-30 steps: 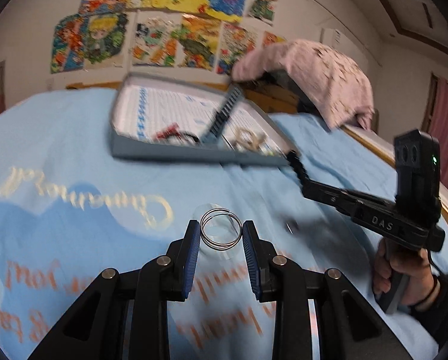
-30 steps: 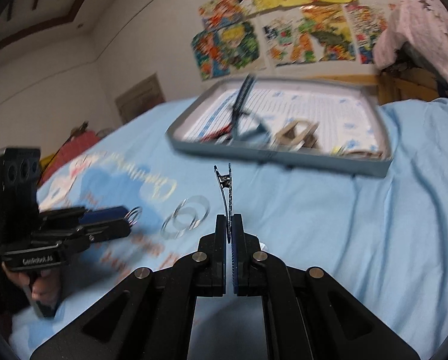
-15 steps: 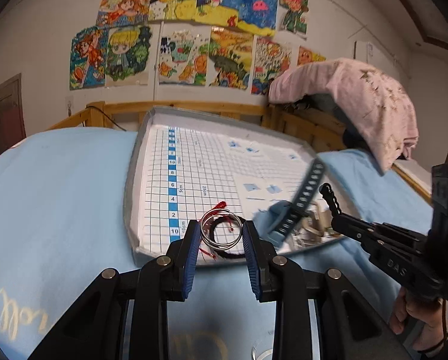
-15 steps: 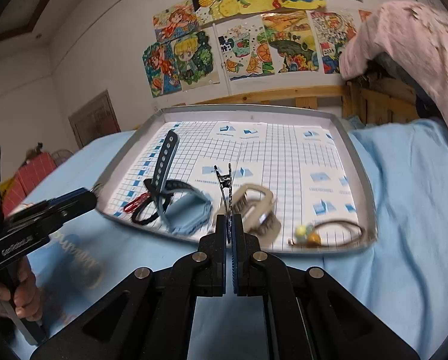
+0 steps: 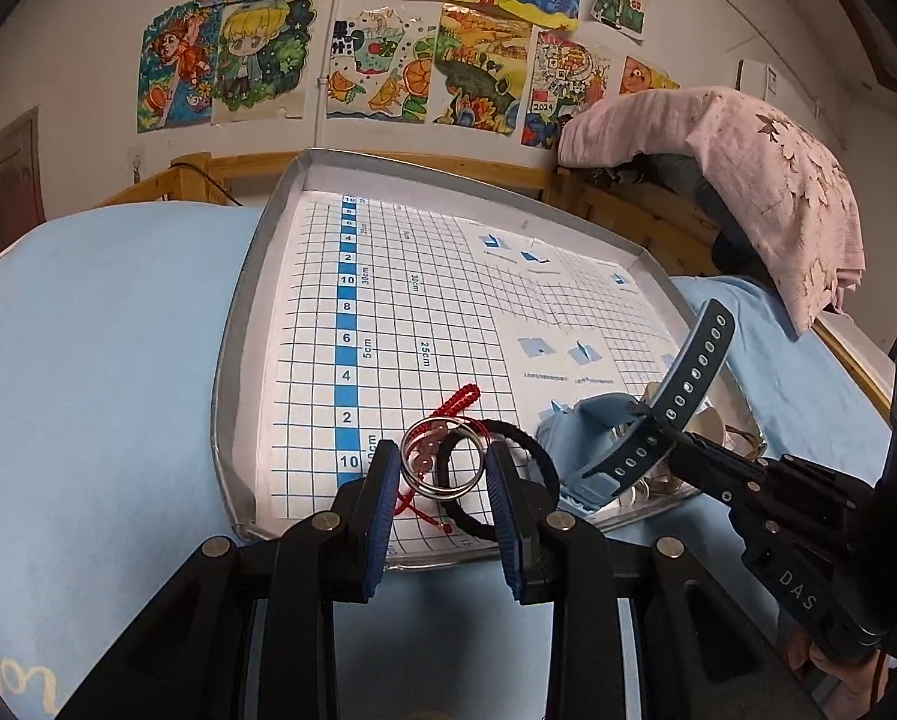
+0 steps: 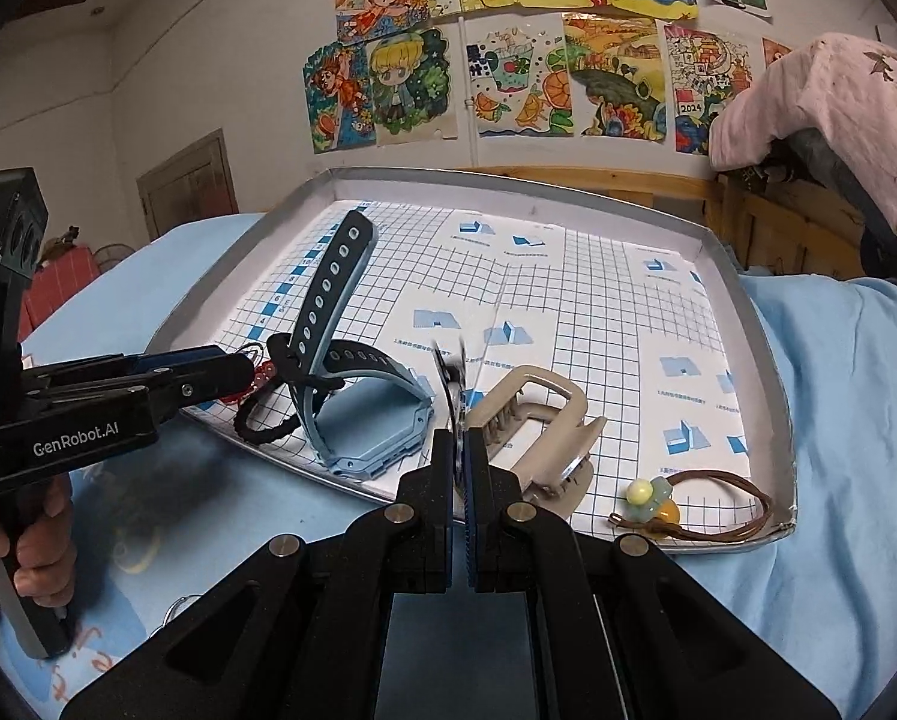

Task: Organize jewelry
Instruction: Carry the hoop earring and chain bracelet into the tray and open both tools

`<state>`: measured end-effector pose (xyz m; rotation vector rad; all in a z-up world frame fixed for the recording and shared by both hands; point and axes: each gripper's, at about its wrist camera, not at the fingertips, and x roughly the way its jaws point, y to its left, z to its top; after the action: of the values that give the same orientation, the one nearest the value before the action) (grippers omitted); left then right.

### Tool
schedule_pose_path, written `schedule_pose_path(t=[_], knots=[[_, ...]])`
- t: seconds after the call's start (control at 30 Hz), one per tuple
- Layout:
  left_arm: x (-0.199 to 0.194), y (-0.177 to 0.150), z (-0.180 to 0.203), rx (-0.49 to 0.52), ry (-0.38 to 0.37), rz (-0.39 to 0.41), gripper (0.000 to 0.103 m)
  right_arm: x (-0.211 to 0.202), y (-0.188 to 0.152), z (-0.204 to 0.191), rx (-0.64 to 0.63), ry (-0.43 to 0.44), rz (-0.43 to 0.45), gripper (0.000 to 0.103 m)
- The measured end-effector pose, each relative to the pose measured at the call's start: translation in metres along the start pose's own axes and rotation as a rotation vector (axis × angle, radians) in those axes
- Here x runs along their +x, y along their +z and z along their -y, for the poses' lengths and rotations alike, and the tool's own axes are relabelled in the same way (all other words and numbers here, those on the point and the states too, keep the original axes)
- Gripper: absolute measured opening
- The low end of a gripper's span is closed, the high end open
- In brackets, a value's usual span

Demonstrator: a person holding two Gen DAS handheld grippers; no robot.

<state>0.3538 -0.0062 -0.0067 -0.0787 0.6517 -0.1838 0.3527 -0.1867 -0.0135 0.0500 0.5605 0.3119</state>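
The left gripper (image 5: 443, 471) pinches a pair of silver rings (image 5: 445, 459) between its blue pads, holding them just above the near edge of the grey tray (image 5: 232, 360), which rests on a bed covered in light blue cloth (image 5: 88, 360). Beneath the rings, on the tray's gridded sheet, lie a red cord bracelet (image 5: 461, 399) and a black hair tie (image 5: 526, 480) (the two overlap at about the 6 o'clock edge of the tray).

The right gripper (image 6: 459, 450) is pressed together on a thin metal hair clip (image 6: 453, 387), which stands up blurred from between its pads. It hovers over the near rim of the tray, and in the left view the same gripper (image 5: 676, 438) reaches in from 4 o'clock. Just left of it sits a blue watch (image 6: 364, 420), its strap sticking up towards 11 o'clock. To its right lies a beige claw clip (image 6: 538, 420), and at the tray's 5 o'clock corner a brown hair tie (image 6: 706, 510) with a pale bead.

A hand (image 6: 34, 546) grips the left tool's handle at 8 o'clock.
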Motion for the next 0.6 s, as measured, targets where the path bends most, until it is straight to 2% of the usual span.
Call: schedule_pose_path(t=[0.17, 0.2, 0.3, 0.37, 0.47, 0.5, 0.57, 0.6], knots=[[-0.005, -0.001, -0.003, -0.024, -0.012, 0.006, 0.031, -0.002, -0.002, -0.001, -0.004, -0.004, 0.007, 0.003], [-0.006, -0.001, -0.003, -0.025, -0.012, 0.011, 0.037, -0.004, -0.004, 0.000, 0.000, -0.002, 0.013, 0.004], [-0.024, -0.005, -0.002, -0.026, -0.012, 0.075, 0.071, -0.013, -0.007, 0.004, 0.021, 0.004, 0.031, 0.004], [-0.037, -0.008, -0.001, -0.022, -0.005, 0.120, 0.074, -0.020, -0.009, 0.006, 0.028, 0.000, 0.047, 0.004], [-0.048, -0.011, -0.001, -0.023, 0.005, 0.126, 0.075, -0.031, -0.010, 0.008, 0.034, -0.005, 0.066, 0.005], [-0.054, -0.013, -0.001, -0.026, 0.006, 0.136, 0.079, -0.034, -0.010, 0.009, 0.036, -0.006, 0.073, 0.006], [-0.064, -0.017, -0.003, -0.036, 0.011, 0.157, 0.086, -0.041, -0.011, 0.009, 0.035, -0.009, 0.086, 0.022], [-0.070, -0.018, -0.004, -0.041, 0.015, 0.169, 0.091, -0.046, -0.012, 0.008, 0.034, -0.014, 0.099, 0.041]])
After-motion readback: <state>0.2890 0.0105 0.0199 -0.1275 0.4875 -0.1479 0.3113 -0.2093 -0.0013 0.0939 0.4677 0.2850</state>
